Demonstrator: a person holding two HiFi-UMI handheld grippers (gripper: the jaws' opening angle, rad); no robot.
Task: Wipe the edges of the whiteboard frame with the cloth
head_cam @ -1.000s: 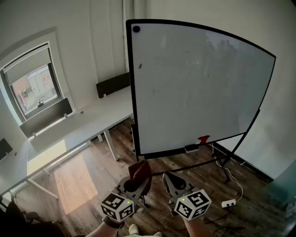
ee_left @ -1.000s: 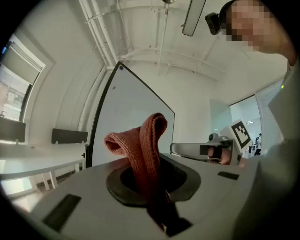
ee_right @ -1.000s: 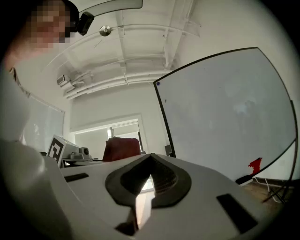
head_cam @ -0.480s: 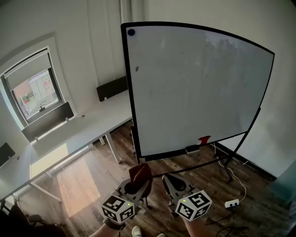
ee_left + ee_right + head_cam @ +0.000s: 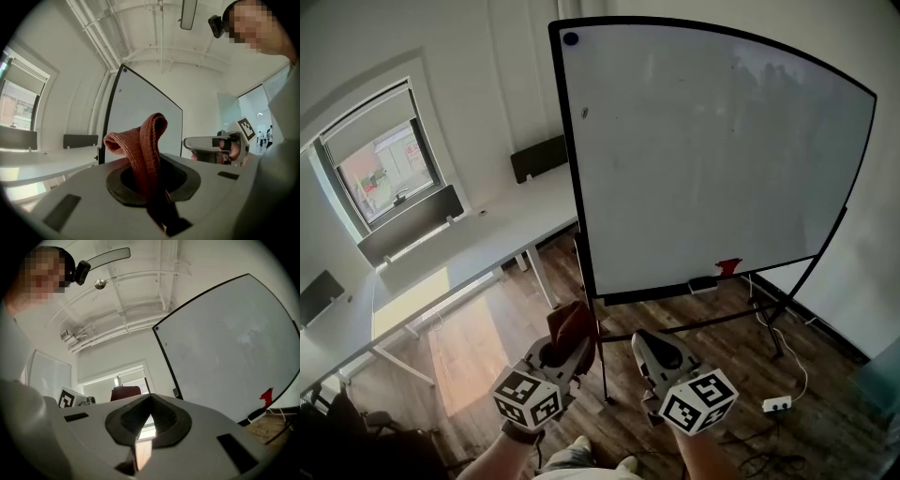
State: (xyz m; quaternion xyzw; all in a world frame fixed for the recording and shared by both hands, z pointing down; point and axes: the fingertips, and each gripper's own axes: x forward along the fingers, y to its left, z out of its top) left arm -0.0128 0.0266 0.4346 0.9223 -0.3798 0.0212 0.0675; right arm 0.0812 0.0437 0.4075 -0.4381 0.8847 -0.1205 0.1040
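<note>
Head view: left gripper (image 5: 572,343) clamps the cloth (image 5: 568,322), right gripper (image 5: 650,345) closed empty, both low before whiteboard (image 5: 712,159).

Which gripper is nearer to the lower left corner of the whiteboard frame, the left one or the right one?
Left. The left gripper, holding the cloth, sits just below that corner of the whiteboard frame; the right gripper sits farther right, under the bottom edge.

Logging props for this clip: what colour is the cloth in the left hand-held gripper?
The cloth is rust red, clearest in the left gripper view.
</note>
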